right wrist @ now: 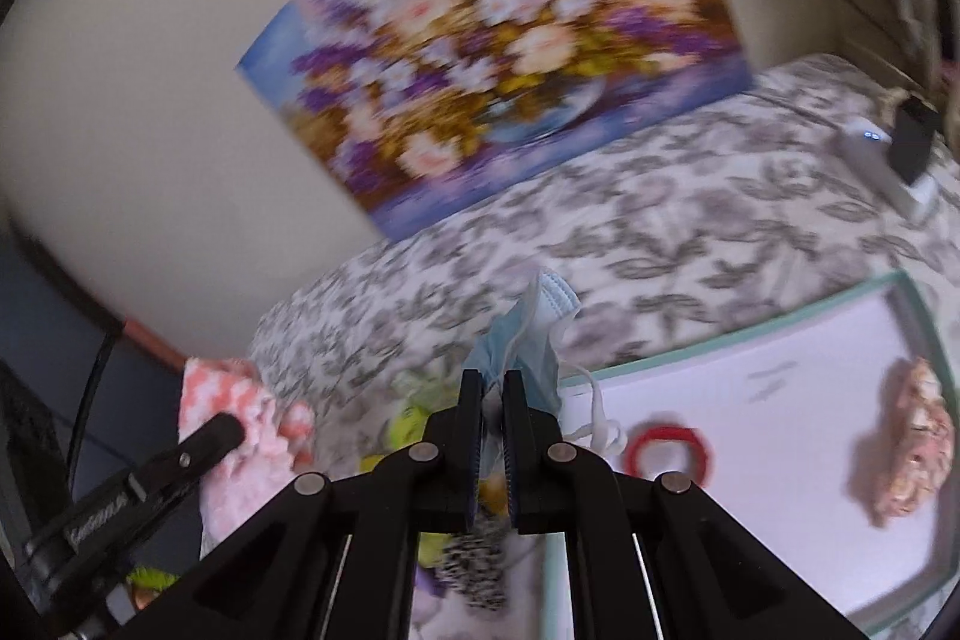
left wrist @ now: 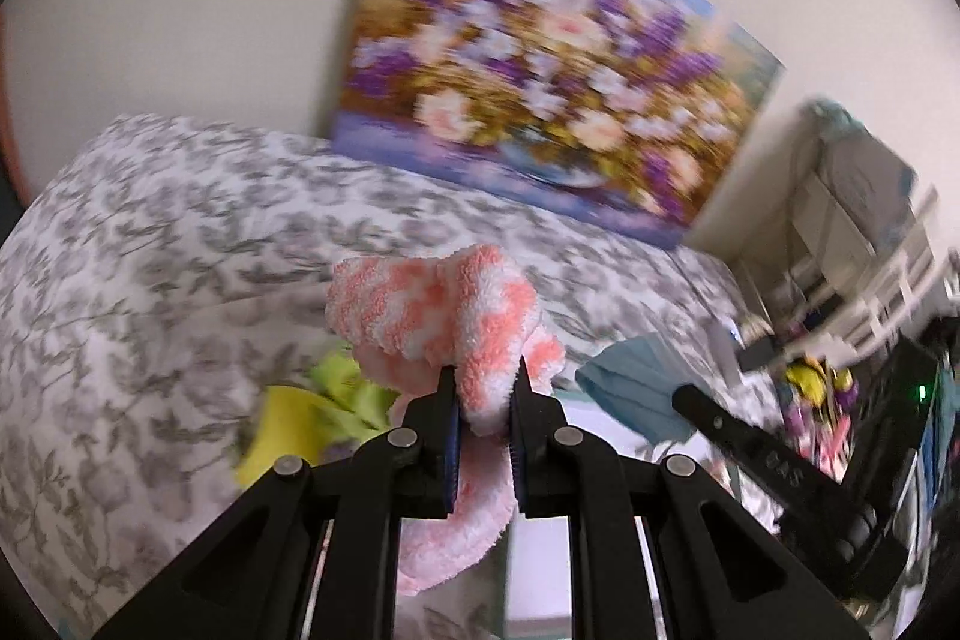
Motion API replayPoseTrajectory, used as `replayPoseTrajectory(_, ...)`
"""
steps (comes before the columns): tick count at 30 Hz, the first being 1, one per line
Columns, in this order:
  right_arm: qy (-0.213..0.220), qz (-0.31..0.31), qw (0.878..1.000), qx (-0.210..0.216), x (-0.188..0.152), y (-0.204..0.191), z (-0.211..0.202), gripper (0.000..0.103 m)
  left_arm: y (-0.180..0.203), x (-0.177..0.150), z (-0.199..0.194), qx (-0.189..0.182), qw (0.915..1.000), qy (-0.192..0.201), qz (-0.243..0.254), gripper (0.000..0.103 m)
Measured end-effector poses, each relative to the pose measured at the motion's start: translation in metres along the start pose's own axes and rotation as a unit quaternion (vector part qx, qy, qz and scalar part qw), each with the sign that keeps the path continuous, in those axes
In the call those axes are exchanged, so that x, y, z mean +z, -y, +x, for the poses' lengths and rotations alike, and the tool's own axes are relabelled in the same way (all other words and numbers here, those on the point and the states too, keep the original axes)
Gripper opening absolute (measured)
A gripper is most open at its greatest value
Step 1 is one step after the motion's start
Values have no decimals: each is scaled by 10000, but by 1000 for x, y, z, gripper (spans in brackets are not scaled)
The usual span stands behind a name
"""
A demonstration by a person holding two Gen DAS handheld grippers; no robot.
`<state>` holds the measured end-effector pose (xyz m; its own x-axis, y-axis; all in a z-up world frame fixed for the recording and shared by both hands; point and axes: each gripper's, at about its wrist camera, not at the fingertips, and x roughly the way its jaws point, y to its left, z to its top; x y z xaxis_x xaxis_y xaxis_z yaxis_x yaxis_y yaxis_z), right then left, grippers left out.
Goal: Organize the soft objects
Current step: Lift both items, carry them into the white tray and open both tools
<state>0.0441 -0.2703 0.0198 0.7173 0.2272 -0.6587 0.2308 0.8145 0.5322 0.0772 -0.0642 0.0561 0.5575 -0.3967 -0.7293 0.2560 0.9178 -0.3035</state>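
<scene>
My left gripper (left wrist: pixel 483 383) is shut on a fluffy pink-and-white sock (left wrist: pixel 444 316) and holds it above the bed; the sock also shows in the right wrist view (right wrist: pixel 240 412) at lower left. My right gripper (right wrist: pixel 492 381) is shut on a light blue face mask (right wrist: pixel 528 340), whose white ear loops hang down; the mask shows in the left wrist view (left wrist: pixel 636 388) at right. A white tray with a mint rim (right wrist: pixel 780 340) lies at right and holds a red ring (right wrist: pixel 672 451) and a pinkish soft item (right wrist: pixel 912 442).
The bed has a grey leaf-patterned cover (left wrist: pixel 150 250). A flower painting (left wrist: pixel 540 76) leans on the wall behind it. Yellow-green soft items (left wrist: pixel 312 412) lie below the grippers. A white device and a black item (right wrist: pixel 900 148) lie at the far right. Cluttered shelves (left wrist: pixel 858 232) stand at right.
</scene>
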Motion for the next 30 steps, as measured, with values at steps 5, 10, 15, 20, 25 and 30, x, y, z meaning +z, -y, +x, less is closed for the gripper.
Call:
replayPoseTrajectory(5, 279, 371, 9979, -444, 11, 47, -24, 7, 43, -13, 17, -320, 9980, -241, 495, 14)
replayPoseTrajectory(10, 460, 681, 9933, -811, 15, 88, -45, 7, 84, -29, 36, -643, 9924, -476, 934, 14)
replayPoseTrajectory(15, 535, 893, 9891, -1045, 17, 118, -58, 7, 110, -45, 57, -772, 9870, -623, 1269, 14)
replayPoseTrajectory(20, 383, 981, 9872, -1194, 12, 136, -48, 7, 122, -60, 87, -630, 9828, -831, 1526, 14)
replayPoseTrajectory(25, 118, 947, 9862, -1355, 5, 144, -28, 7, 118, -66, 116, -543, 9824, -1030, 1461, 14)
replayPoseTrajectory(30, -154, 808, 9839, -1585, -3, 148, -11, 7, 104, -66, 136, -477, 9842, -1214, 1197, 15)
